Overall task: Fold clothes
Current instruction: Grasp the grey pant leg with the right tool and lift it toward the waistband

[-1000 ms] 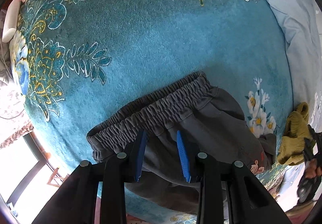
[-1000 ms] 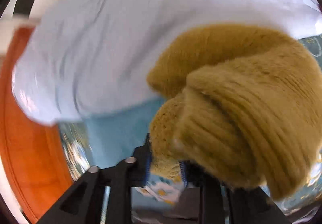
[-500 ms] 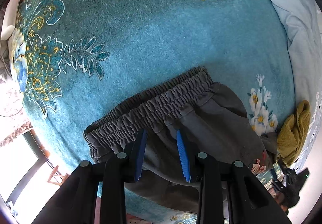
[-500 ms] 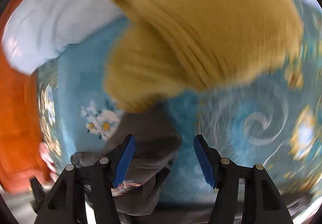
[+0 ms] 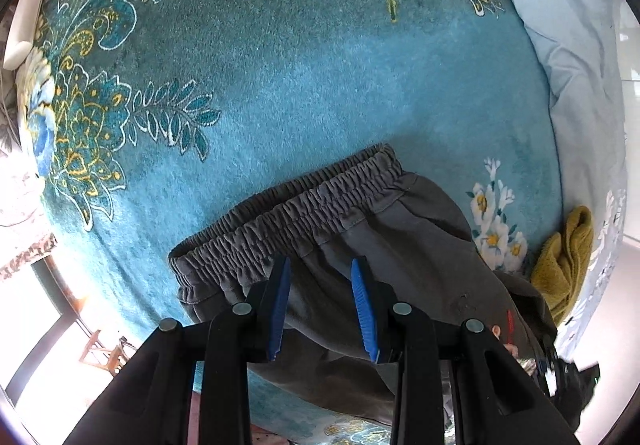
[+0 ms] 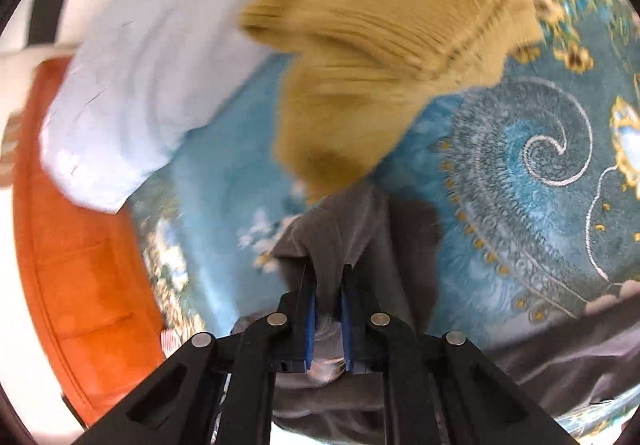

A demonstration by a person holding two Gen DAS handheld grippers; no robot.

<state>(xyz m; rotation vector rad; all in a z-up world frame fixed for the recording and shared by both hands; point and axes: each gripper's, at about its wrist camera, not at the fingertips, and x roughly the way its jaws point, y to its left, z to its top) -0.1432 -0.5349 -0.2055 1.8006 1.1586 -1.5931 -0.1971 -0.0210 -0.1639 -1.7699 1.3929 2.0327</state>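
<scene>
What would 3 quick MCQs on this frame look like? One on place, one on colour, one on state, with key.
1. Where does the mustard knit lie, seen from the left wrist view?
A. On the waistband
B. At the right edge, beside the light blue bedding
C. Between the left tongs

2. What colour are the trousers?
A. Dark grey
B. Red
C. White

3. What are the right tongs doing?
A. Wide open over bare blanket
B. Gripping the mustard knit
C. Closed on grey trouser fabric

Key: 1 B, the knit sits far right next to the bedding. 2 A, the waistband and legs are grey against the teal blanket. 3 C, the blue pads have just been closing and now pinch a grey fold.
</scene>
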